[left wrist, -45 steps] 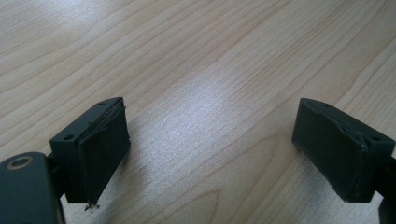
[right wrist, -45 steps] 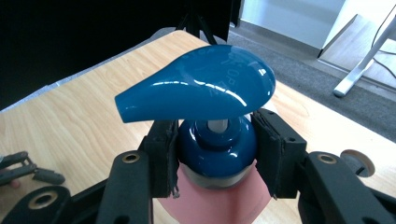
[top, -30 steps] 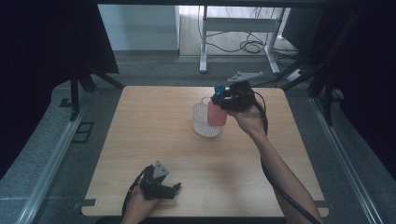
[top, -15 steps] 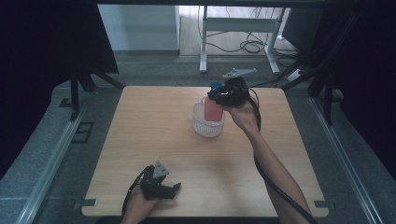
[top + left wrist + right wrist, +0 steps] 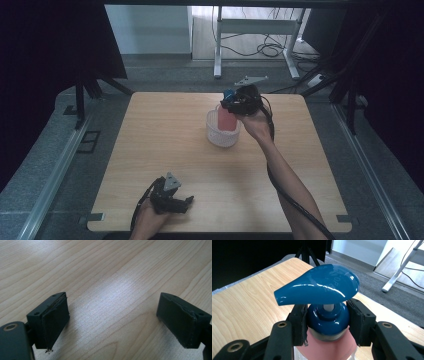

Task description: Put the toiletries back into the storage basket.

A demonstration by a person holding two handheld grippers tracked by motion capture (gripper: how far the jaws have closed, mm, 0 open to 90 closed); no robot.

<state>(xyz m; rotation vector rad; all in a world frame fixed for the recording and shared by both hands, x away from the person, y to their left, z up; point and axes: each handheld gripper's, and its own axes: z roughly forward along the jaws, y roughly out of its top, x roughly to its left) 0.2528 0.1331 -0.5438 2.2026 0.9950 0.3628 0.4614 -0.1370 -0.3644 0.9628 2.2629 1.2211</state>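
Since a second ago my right tool [image 5: 231, 101] has carried the pink pump bottle [image 5: 225, 119] leftward and lower, so its body now sits down inside the white mesh basket [image 5: 223, 137] near the middle of the far half of the desk [image 5: 150, 145]. In the right gripper view the bottle's blue pump head [image 5: 319, 286] rises just above my jaws, and the pads are clenched on the blue collar [image 5: 328, 320] beneath it, with the pink shoulder showing below. I judge the step in hand to be setting the bottle into the basket, and it looks nearly done, though I cannot tell whether the base already rests on the basket floor. The next move calls for easing straight down until the bottle stands on its own, then parting the jaws and lifting clear without catching the spout or dragging the light basket along. My left tool [image 5: 172, 200] rests at the near edge of the desk, well apart from the basket, its jaws spread wide over bare wood with nothing between them.
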